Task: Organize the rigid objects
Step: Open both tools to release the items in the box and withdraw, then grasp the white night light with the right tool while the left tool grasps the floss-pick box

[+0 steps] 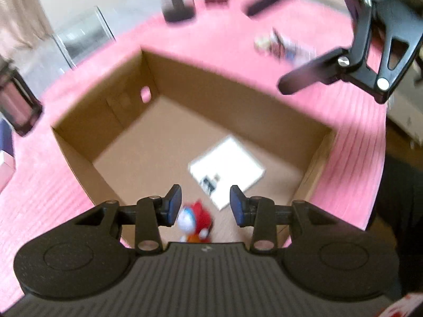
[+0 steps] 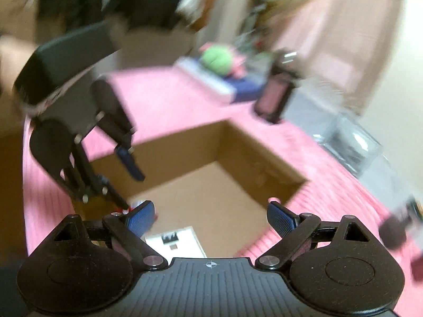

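Note:
An open cardboard box (image 1: 111,111) sits on the pink cloth; it also shows in the right wrist view (image 2: 264,158). Inside lie a white card (image 1: 230,163) and a small red, white and blue toy figure (image 1: 195,222). My left gripper (image 1: 205,206) is open above the box, with the toy below and between its pads, apart from them. My right gripper (image 2: 210,218) is open and empty over the box's near rim. In the left wrist view the right gripper (image 1: 370,52) hangs at the upper right. In the right wrist view the left gripper (image 2: 124,182) reaches into the box from the left.
Dark pink-filled cases (image 1: 177,2) stand at the far edge and at the left (image 1: 15,105). A clear plastic container (image 1: 82,37) sits behind the box. Small items (image 1: 280,45) lie at the far right. A green ball (image 2: 216,59) rests on a blue book (image 2: 238,87).

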The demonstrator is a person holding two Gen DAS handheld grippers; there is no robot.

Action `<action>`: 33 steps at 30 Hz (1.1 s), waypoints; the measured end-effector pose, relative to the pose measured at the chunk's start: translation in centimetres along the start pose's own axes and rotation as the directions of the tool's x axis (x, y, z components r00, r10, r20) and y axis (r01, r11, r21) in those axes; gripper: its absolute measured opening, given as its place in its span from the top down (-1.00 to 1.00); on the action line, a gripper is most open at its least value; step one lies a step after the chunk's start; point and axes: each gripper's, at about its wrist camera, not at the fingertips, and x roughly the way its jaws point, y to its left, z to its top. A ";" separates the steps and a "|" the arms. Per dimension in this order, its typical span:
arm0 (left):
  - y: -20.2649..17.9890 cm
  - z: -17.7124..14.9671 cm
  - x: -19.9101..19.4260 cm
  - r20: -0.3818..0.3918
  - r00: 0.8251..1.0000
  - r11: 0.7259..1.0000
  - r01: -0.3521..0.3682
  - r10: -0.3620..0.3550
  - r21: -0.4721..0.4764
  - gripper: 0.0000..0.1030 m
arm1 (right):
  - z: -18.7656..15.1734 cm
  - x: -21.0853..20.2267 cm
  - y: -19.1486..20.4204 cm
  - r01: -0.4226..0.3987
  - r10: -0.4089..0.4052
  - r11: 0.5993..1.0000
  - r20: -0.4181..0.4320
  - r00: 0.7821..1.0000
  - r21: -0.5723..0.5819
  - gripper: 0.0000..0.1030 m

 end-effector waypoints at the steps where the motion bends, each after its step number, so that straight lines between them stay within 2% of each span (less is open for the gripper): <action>1: -0.7 0.2 -0.8 0.033 0.999 1.000 -0.009 0.009 -0.016 0.33 | -0.5 -1.5 -0.3 0.018 -0.019 0.999 0.033 0.999 0.050 -0.73; 3: -2.3 0.7 -2.3 0.110 0.994 0.999 -0.023 0.027 -0.043 0.31 | -1.9 -4.1 -1.0 0.051 -0.064 0.988 0.083 0.994 0.147 -0.73; 6: -5.1 1.3 -4.0 0.225 0.973 0.995 -0.024 0.045 -0.095 0.12 | -4.7 -7.9 -1.5 0.125 -0.167 0.950 0.127 0.978 0.287 -0.73; 11: -10.4 2.7 -4.9 0.360 0.930 0.986 -0.021 0.080 -0.166 -0.30 | -9.2 -13.5 -1.5 0.241 -0.323 0.869 0.127 0.938 0.432 -0.73; 14: -13.2 3.3 -4.6 0.415 0.904 0.971 -0.004 0.106 -0.241 -0.36 | -11.8 -16.2 -1.4 0.298 -0.394 0.822 0.105 0.913 0.486 -0.73; 16: -14.8 3.8 -4.2 0.437 0.891 0.959 0.005 0.124 -0.282 -0.39 | -13.7 -17.6 -1.3 0.329 -0.431 0.789 0.087 0.898 0.518 -0.73; 21: -18.5 4.3 -2.6 0.450 0.874 0.938 -0.018 0.183 -0.347 -0.50 | -17.6 -20.4 -1.9 0.387 -0.502 0.720 0.047 0.864 0.575 -0.73; 26: -21.2 4.6 -0.4 0.448 0.859 0.898 -0.031 0.248 -0.439 -0.52 | -21.2 -22.3 -2.4 0.445 -0.556 0.665 0.000 0.831 0.600 -0.73; 29: -23.2 4.9 0.9 0.440 0.858 0.891 -0.043 0.265 -0.452 -0.52 | -23.2 -22.8 -2.6 0.464 -0.570 0.646 -0.022 0.822 0.606 -0.73; 33: -24.6 5.5 2.8 0.420 0.865 0.884 -0.056 0.276 -0.465 -0.52 | -25.1 -23.0 -3.4 0.467 -0.573 0.633 -0.031 0.819 0.617 -0.73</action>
